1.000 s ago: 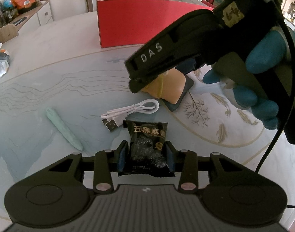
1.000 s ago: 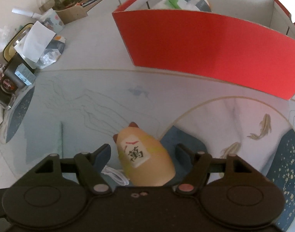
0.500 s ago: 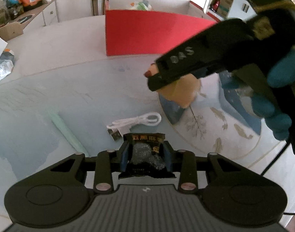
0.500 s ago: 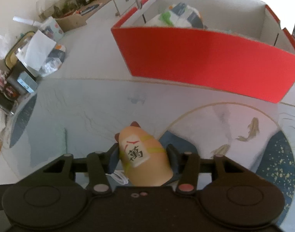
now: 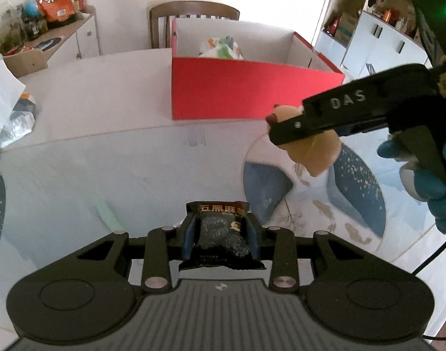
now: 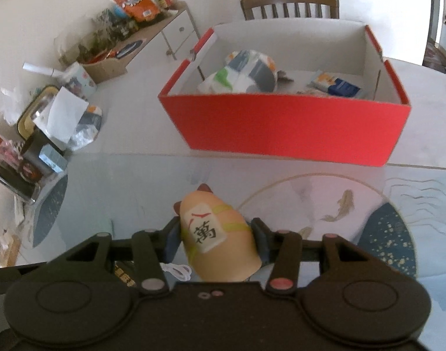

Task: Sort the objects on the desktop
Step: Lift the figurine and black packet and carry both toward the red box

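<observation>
Two things are up off the table as we look: the left hand-held gripper pinches a black snack packet with gold lettering, dark lumps showing through its clear window, its bottom edge hidden behind the gripper body. The right hand-held gripper, jaws just closed in, clamps a peach cat figurine bearing a white tile and yellow-green straps; we can't see its base. Beyond stands the red box, already holding wrapped items, their shapes hard to make out.
</observation>
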{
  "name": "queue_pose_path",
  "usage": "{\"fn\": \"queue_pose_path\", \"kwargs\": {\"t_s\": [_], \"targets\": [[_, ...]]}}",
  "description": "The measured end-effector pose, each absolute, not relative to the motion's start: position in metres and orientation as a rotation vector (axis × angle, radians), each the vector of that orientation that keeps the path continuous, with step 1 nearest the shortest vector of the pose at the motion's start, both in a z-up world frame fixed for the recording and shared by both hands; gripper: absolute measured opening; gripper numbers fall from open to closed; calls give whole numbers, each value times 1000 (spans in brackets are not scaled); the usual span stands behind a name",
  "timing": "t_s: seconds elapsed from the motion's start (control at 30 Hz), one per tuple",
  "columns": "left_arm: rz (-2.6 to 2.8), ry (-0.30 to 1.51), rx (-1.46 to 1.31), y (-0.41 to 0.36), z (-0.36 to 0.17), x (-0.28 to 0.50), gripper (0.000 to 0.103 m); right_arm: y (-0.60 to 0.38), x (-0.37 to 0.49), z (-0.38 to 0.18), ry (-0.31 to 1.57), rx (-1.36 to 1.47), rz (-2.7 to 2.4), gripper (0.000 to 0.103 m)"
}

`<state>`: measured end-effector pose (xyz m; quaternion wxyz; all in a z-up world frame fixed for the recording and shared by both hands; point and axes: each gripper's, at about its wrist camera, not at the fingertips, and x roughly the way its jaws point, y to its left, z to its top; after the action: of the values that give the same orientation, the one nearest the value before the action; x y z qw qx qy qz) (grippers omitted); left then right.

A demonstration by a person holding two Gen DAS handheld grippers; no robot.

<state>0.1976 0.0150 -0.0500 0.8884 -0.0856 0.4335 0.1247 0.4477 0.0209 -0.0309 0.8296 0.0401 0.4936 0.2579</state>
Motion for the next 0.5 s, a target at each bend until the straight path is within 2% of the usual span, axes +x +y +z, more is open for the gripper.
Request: {"fn": "queue_pose_path", "kwargs": {"t_s": [0.5], "targets": [[266,831,-165,16,-7,231,34,-7,462,6,999,124,540,50]]}}
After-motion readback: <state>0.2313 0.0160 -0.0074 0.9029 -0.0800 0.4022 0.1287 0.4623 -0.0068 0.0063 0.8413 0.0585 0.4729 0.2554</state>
